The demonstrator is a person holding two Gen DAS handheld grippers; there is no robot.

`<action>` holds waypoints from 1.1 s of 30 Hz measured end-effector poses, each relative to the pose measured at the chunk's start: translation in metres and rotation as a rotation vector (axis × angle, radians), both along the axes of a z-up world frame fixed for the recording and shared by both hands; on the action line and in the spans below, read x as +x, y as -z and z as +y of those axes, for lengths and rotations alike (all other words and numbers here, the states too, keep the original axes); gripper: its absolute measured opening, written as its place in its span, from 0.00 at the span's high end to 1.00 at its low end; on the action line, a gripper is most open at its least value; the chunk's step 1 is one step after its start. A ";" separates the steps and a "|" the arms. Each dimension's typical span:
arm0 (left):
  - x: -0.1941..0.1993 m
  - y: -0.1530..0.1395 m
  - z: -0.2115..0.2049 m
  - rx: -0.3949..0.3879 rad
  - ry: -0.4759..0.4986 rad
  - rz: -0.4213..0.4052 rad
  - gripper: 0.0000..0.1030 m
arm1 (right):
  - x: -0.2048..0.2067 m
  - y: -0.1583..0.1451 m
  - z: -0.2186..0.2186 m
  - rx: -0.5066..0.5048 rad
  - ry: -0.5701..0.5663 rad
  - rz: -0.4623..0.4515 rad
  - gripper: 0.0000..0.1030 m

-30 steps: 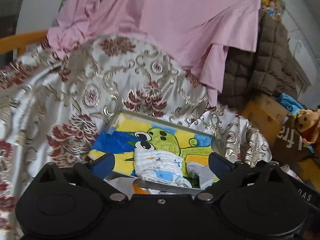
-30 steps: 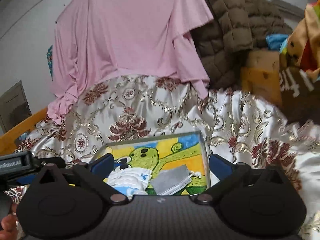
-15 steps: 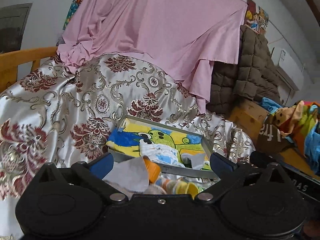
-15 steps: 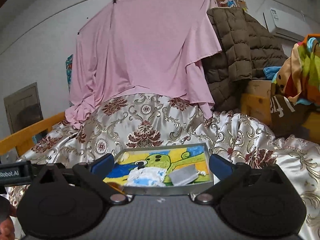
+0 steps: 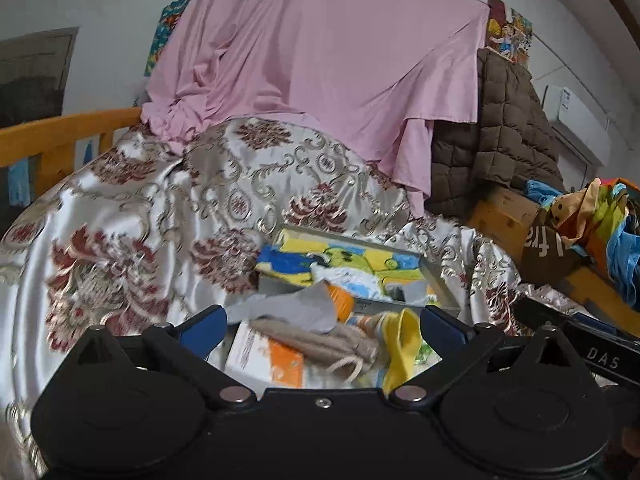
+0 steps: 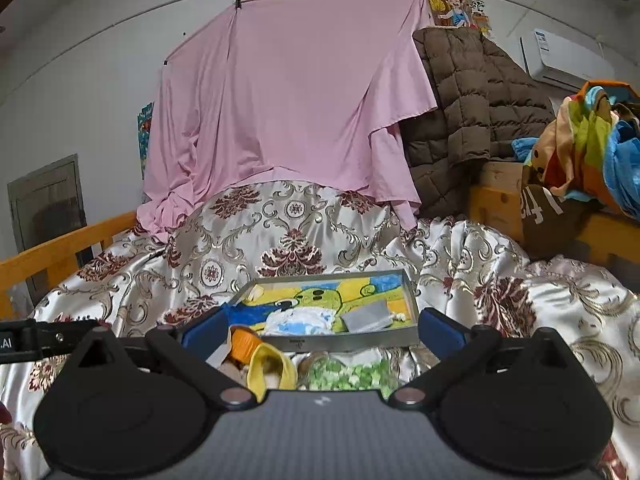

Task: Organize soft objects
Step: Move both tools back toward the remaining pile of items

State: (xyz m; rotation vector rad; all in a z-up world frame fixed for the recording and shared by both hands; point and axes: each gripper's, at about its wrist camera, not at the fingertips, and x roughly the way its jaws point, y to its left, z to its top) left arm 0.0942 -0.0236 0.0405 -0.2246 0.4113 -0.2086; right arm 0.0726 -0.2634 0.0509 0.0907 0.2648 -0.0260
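A metal tray [image 6: 352,345] with a cartoon picture bottom lies on the satin bedspread [image 6: 520,300]. Inside it lie a folded white-and-blue cloth [image 6: 300,318] and a small grey cloth [image 6: 368,316]. In front of the tray is a loose pile: a yellow cloth [image 6: 268,368], an orange item [image 6: 244,340] and a green speckled piece [image 6: 348,374]. The left wrist view shows the tray [image 5: 348,239], a grey cloth [image 5: 296,308], a beige knit piece [image 5: 320,340] and the yellow cloth [image 5: 400,344]. My left gripper [image 5: 322,324] and right gripper [image 6: 322,330] hover open above the pile, holding nothing.
A pink sheet [image 6: 288,92] hangs behind the bed, with a brown quilted coat [image 6: 472,100] beside it. Wooden rail [image 5: 60,132] on the left. Cardboard box [image 5: 504,216] and bright clothes [image 6: 592,140] on the right. A white-and-orange box [image 5: 264,360] lies under the pile.
Both grippers have drawn back and up from the tray. The tray now looks smaller and farther, and the pile in front of it has come into view.
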 end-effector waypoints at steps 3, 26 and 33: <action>-0.009 0.008 0.006 0.015 -0.010 0.018 0.01 | -0.009 0.004 0.002 0.000 0.010 0.009 0.00; -0.043 0.041 0.013 0.178 -0.048 0.151 0.01 | -0.045 0.033 0.017 -0.039 0.023 0.154 0.00; -0.041 0.046 0.009 0.224 -0.060 0.188 0.01 | -0.041 0.039 0.019 -0.053 0.016 0.204 0.00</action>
